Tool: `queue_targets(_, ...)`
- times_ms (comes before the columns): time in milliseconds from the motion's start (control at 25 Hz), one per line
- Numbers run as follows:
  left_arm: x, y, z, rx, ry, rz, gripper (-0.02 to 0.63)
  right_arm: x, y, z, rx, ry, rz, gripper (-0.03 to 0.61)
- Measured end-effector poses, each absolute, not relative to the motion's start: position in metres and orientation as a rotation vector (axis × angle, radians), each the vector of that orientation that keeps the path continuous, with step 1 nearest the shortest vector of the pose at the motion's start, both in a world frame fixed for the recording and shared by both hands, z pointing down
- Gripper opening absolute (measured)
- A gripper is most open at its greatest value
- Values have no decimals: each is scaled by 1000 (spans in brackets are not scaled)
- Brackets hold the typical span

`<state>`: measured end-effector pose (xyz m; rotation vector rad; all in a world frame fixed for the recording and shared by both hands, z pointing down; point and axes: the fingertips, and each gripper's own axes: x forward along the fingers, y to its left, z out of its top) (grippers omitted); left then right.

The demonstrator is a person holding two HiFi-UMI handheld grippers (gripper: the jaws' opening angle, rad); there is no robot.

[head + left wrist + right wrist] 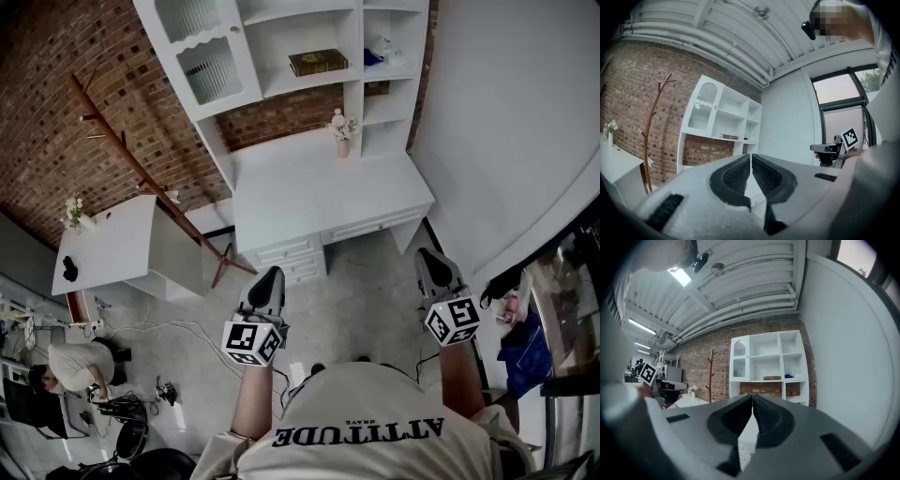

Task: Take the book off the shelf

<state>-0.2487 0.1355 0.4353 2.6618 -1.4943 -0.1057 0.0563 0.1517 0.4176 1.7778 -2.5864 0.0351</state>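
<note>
Brown book (318, 62), seemingly at shelf (281, 82) edge; left hand-held gripper (270, 275), right hand-held gripper (427, 256) pressed together, distant.

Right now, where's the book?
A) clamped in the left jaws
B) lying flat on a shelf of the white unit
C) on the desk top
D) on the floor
B: the book lies flat on a middle shelf of the white shelf unit, above the desk.
</note>
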Motion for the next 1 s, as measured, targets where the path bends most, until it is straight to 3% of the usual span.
queue_targets(1000, -240, 146, 436, 2645, -1525, -93, 34, 69, 152, 414, 1776, -2609, 37, 31)
